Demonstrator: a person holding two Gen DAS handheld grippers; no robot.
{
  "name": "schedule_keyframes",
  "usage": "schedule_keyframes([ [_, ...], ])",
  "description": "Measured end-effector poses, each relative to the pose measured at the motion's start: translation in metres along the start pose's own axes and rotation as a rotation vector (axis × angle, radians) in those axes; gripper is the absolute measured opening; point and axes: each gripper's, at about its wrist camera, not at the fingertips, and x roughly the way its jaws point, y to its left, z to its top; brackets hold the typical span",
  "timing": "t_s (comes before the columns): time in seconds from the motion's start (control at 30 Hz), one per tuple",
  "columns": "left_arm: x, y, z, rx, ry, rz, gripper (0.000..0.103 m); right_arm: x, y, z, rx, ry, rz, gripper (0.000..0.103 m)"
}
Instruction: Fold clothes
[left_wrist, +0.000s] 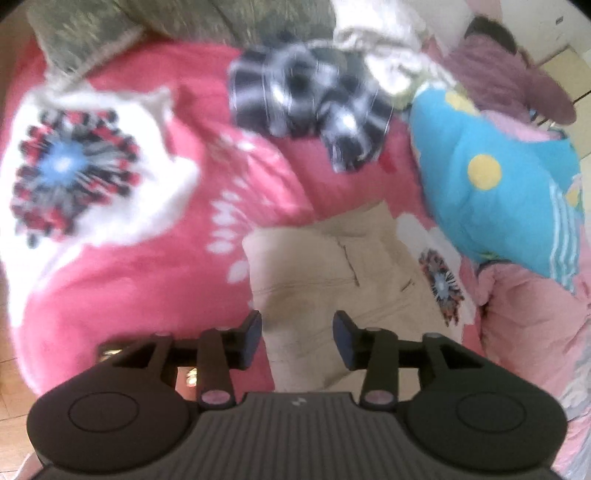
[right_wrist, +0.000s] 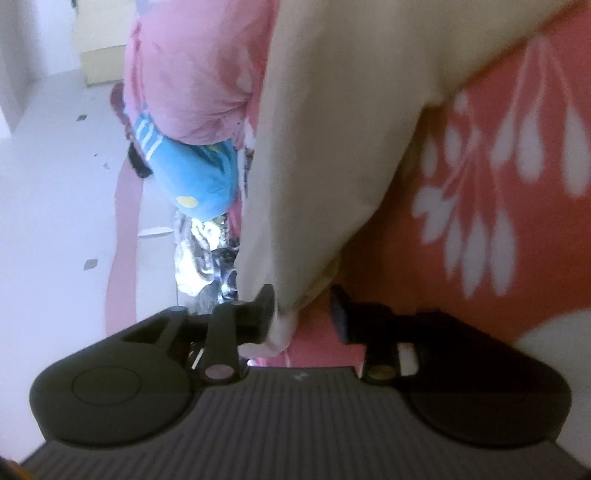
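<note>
A beige garment (left_wrist: 325, 266) lies partly folded on a red bedspread (left_wrist: 147, 288) with white flower prints. My left gripper (left_wrist: 297, 334) hovers over the garment's near end, open, with nothing between its pads. In the right wrist view the same beige garment (right_wrist: 332, 147) fills the middle, and one edge of it runs down between the jaws of my right gripper (right_wrist: 303, 314). That edge rests against the left finger (right_wrist: 266, 310); the right finger stands apart from the cloth, so the gripper is open.
A black-and-white striped garment (left_wrist: 306, 107) lies further back on the bed. A blue quilt with yellow dots (left_wrist: 491, 184) and pink bedding (left_wrist: 532, 325) are piled to the right. White and maroon clothes (left_wrist: 388, 48) heap at the back. Pale floor (right_wrist: 55, 221) shows beside the bed.
</note>
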Motion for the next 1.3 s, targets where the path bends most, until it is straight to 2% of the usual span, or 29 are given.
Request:
schedule_keyframes([
  [0.07, -0.024, -0.005, -0.006, 0.016, -0.019, -0.028, 0.042, -0.013, 0.002, -0.002, -0.016, -0.012, 0.0, 0.051],
  [0.13, -0.051, -0.016, -0.014, 0.053, -0.036, -0.07, 0.042, -0.026, 0.007, -0.003, -0.041, -0.03, -0.01, 0.054],
  [0.23, -0.093, -0.047, -0.035, 0.117, -0.047, -0.178, 0.042, -0.057, 0.007, -0.003, -0.077, -0.071, -0.002, 0.056],
  [0.37, -0.145, -0.103, -0.085, 0.237, -0.03, -0.381, 0.042, -0.1, 0.01, -0.002, -0.117, -0.147, 0.014, 0.056],
  [0.47, -0.171, -0.145, -0.131, 0.294, 0.035, -0.556, 0.042, -0.141, 0.015, 0.001, -0.152, -0.233, 0.035, 0.057],
  [0.6, -0.184, -0.182, -0.192, 0.361, 0.123, -0.774, 0.044, -0.204, 0.022, 0.003, -0.23, -0.385, 0.039, 0.058],
  [0.67, -0.177, -0.185, -0.217, 0.386, 0.145, -0.833, 0.046, -0.233, 0.025, 0.004, -0.279, -0.459, 0.023, 0.06],
  [0.73, -0.162, -0.18, -0.235, 0.429, 0.125, -0.829, 0.047, -0.25, 0.03, 0.004, -0.33, -0.516, -0.015, 0.062],
  [0.77, -0.151, -0.174, -0.243, 0.456, 0.093, -0.796, 0.047, -0.256, 0.032, 0.005, -0.355, -0.534, -0.038, 0.062],
  [0.87, -0.111, -0.15, -0.255, 0.514, -0.018, -0.64, 0.046, -0.257, 0.038, 0.009, -0.428, -0.557, -0.116, 0.062],
  [0.93, -0.085, -0.134, -0.25, 0.523, -0.097, -0.536, 0.046, -0.237, 0.046, 0.015, -0.475, -0.537, -0.172, 0.062],
  [1.03, -0.053, -0.115, -0.233, 0.515, -0.205, -0.424, 0.046, -0.201, 0.069, 0.025, -0.588, -0.462, -0.236, 0.062],
  [1.17, -0.024, -0.099, -0.201, 0.441, -0.282, -0.361, 0.046, -0.124, 0.125, 0.035, -0.839, -0.33, -0.272, 0.062],
  [1.23, -0.013, -0.093, -0.189, 0.41, -0.307, -0.33, 0.046, -0.075, 0.157, 0.042, -0.986, -0.226, -0.258, 0.062],
  [1.3, -0.002, -0.088, -0.177, 0.382, -0.321, -0.307, 0.045, -0.022, 0.185, 0.052, -1.116, -0.083, -0.236, 0.063],
])
